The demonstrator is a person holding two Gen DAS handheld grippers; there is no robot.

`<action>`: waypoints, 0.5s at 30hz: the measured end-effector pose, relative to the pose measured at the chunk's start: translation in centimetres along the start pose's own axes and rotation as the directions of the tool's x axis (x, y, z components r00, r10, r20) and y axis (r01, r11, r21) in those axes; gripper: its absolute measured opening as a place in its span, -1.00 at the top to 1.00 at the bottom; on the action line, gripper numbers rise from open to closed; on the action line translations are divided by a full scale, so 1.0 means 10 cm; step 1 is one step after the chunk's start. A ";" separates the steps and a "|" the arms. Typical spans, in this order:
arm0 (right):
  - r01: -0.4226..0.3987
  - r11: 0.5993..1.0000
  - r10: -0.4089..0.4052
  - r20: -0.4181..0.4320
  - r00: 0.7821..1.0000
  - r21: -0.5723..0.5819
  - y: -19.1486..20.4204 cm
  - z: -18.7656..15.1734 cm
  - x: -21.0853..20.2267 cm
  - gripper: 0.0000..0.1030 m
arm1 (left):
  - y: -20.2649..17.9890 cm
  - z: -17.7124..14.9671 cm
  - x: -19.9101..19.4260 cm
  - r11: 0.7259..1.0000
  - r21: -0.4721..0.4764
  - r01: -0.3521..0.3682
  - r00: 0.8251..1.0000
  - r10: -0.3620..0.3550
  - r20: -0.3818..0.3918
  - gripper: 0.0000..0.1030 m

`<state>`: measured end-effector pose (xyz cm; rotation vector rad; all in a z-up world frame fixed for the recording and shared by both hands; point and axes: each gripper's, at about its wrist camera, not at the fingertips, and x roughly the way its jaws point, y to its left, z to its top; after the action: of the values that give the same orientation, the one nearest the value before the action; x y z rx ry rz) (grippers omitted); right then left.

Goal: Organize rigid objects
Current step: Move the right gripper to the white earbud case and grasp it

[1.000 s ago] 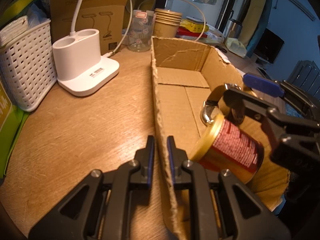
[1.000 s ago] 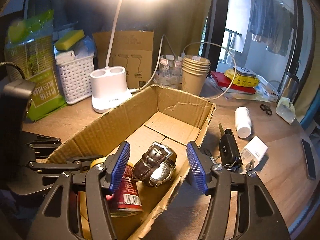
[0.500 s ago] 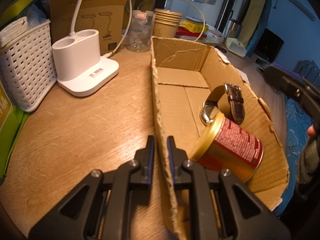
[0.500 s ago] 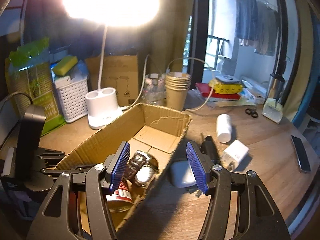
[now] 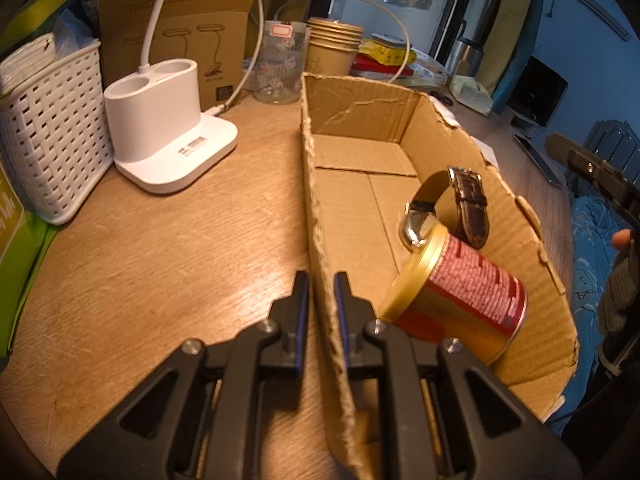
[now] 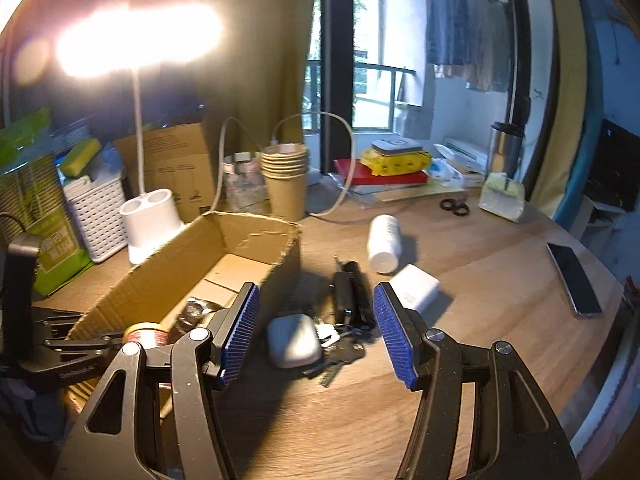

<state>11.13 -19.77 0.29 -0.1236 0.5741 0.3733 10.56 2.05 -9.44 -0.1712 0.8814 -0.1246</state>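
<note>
My left gripper (image 5: 321, 312) is shut on the near left wall of the open cardboard box (image 5: 316, 184). A red and gold can (image 5: 460, 300) lies on its side in the box, with a brown-strapped watch (image 5: 448, 204) leaning behind it. My right gripper (image 6: 316, 336) is open and empty, above the table to the right of the box (image 6: 256, 236). Below it lie a white earbud case (image 6: 294, 340), a black car key with a key bunch (image 6: 352, 296), a white charger (image 6: 416, 286) and a white bottle (image 6: 384, 242).
A white lamp base (image 5: 164, 136), a white basket (image 5: 44, 132), a glass jar (image 5: 280, 68) and stacked paper cups (image 5: 334, 46) stand behind the box. A phone (image 6: 574, 280) lies near the table's right edge. Scissors (image 6: 454, 205) and books (image 6: 384, 176) lie at the back.
My right gripper has risen out of the box and moved right, over the items on the table. The watch now lies free in the box. The left gripper has kept its hold.
</note>
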 end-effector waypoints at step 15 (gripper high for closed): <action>-0.041 0.999 0.041 -0.126 0.991 0.010 -0.03 -0.29 0.55 -0.20 | 0.00 0.00 0.00 1.000 -0.003 0.000 1.000 0.000 -0.001 0.73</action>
<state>14.08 -18.99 -5.17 -0.1293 0.7032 0.4053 10.54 2.01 -9.43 -0.1735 0.8824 -0.1231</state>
